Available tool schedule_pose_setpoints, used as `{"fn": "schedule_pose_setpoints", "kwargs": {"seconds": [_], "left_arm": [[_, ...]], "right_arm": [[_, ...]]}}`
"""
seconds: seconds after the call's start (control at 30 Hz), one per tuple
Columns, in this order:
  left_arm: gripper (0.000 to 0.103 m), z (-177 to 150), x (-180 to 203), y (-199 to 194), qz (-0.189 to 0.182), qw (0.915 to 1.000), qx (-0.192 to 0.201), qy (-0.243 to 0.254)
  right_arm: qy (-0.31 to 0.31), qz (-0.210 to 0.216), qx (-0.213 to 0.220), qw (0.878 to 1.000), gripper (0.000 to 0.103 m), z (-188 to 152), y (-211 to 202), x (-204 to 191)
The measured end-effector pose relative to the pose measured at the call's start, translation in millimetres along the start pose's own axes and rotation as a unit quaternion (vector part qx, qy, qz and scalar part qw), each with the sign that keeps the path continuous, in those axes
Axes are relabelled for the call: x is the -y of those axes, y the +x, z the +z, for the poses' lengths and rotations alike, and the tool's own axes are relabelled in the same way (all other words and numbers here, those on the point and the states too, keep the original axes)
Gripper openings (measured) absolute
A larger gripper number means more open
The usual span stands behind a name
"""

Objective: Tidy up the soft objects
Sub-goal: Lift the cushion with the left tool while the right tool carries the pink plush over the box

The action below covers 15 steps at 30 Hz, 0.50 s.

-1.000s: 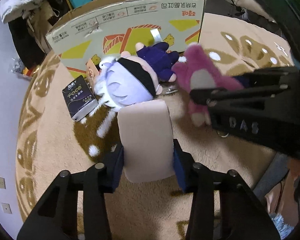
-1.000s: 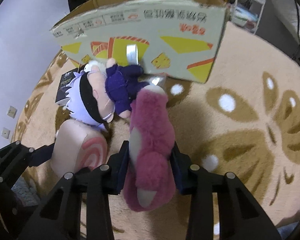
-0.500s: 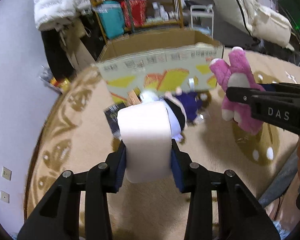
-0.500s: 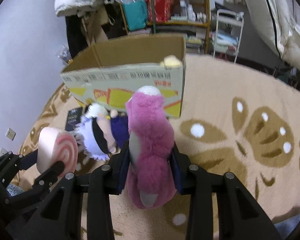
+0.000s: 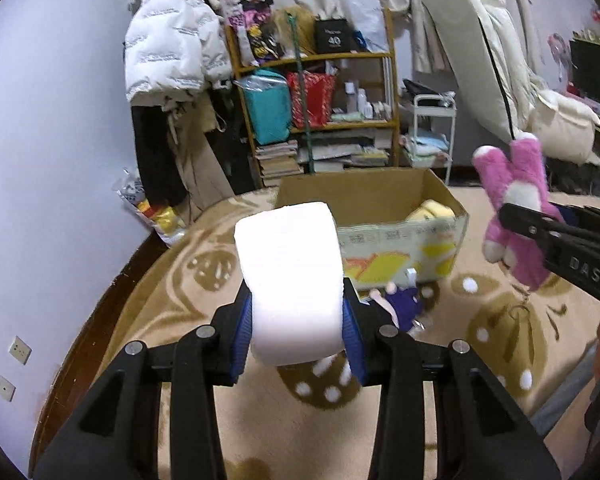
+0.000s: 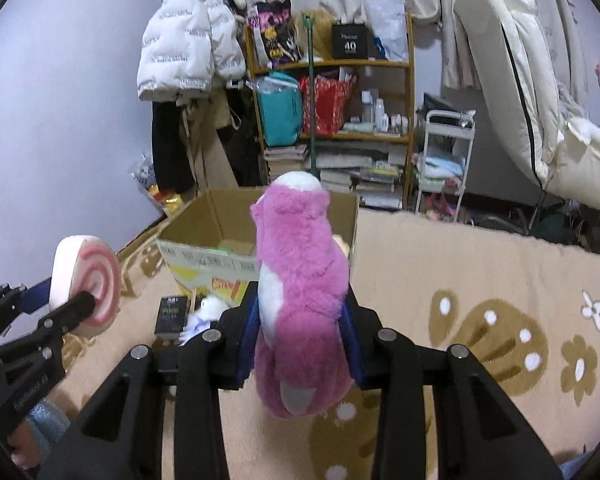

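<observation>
My left gripper (image 5: 298,330) is shut on a pale pink roll-cake plush (image 5: 290,284), held in the air above the rug; its swirl end shows in the right wrist view (image 6: 86,286). My right gripper (image 6: 300,344) is shut on a pink bear plush (image 6: 302,300), also lifted, seen in the left wrist view (image 5: 514,208) at the right. An open cardboard box (image 5: 404,236) stands ahead on the rug with a yellow plush (image 5: 430,212) inside. A purple-clothed doll (image 5: 400,304) lies in front of the box, mostly hidden behind the roll.
A small black box (image 6: 171,316) lies on the rug by the cardboard box. Behind stand a wooden shelf (image 5: 320,120) full of things, a white cart (image 6: 444,160), hanging coats (image 5: 172,48) and a leaning white mattress (image 6: 512,80). The patterned rug (image 6: 480,300) spreads to the right.
Both grippers have risen from the rug with their plush toys and tilted up toward the box opening. The doll and black box stayed on the rug.
</observation>
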<state>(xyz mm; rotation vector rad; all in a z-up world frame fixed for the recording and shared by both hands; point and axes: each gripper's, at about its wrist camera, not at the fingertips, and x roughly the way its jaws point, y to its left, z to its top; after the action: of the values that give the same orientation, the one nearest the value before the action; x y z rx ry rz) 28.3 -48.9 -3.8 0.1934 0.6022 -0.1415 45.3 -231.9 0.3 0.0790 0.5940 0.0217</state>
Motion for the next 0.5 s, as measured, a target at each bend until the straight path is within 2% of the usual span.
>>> {"fn": "schedule_pose_setpoints", "kwargs": {"seconds": [0.23, 0.5], "left_arm": [[0.038, 25.6, -12.8, 2.0, 0.019, 0.9992, 0.036, -0.005], [0.038, 58.6, -16.8, 22.0, 0.002, 0.9982, 0.059, -0.010]], "right_arm": [[-0.012, -0.001, 0.037, 0.999, 0.039, 25.8, -6.3, -6.0], [-0.018, 0.007, 0.042, 0.999, 0.039, 52.1, 13.0, -8.5]]}}
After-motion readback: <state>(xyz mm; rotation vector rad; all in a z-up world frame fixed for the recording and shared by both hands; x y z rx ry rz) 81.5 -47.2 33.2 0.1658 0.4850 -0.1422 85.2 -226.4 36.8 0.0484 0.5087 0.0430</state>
